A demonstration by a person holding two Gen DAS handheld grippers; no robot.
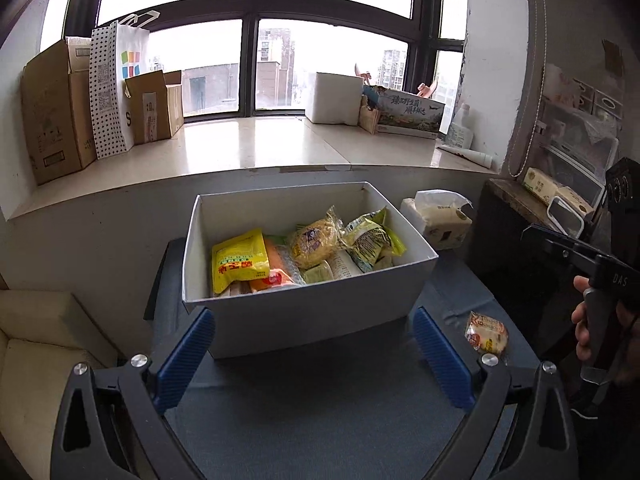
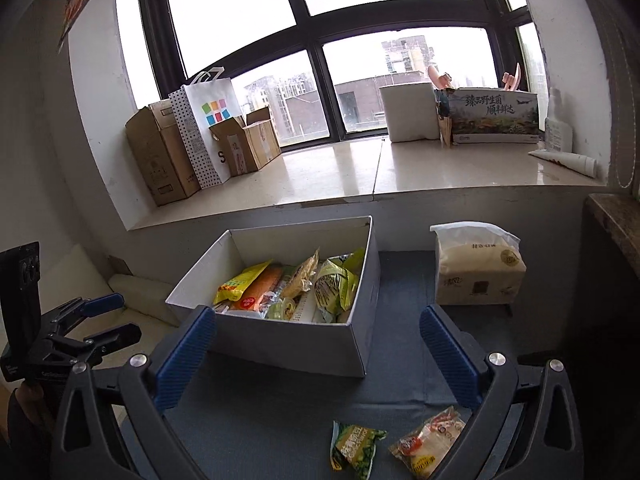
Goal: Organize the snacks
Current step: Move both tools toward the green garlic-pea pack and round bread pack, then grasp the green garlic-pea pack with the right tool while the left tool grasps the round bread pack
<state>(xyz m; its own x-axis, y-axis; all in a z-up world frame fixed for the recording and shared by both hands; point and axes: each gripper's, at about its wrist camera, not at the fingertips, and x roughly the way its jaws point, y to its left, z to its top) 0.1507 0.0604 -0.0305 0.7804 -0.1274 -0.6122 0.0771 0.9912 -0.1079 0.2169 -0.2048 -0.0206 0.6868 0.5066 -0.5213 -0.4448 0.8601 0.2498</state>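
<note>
Hovering w/ both tongs released, nothing between: left tongs (image 1: 314,354), right tongs (image 2: 316,356). Sitting mid-desk (image 2: 400,320), white box (image 2: 304,340) collecting most snacks; still lying loose outside, nearer right tongs: green packet (image 2: 354,446), orange-label packet (image 2: 428,442), prob. awaiting boxing.

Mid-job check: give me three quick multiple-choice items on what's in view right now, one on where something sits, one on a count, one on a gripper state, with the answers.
1. Where is the tissue pack?
A. inside the white box
B. on the grey mat beside the white box
C. on the windowsill

2. How many snack packets lie on the mat outside the box in the right wrist view?
A. none
B. two
C. five

3. The right gripper is:
A. open, nothing between its fingers
B. shut on a packet
C. shut on the box wall

Answers: 
1 B, it stands on the mat right of the white box. 
2 B, a green packet and an orange-labelled packet. 
3 A, blue pads stand wide apart.
</note>
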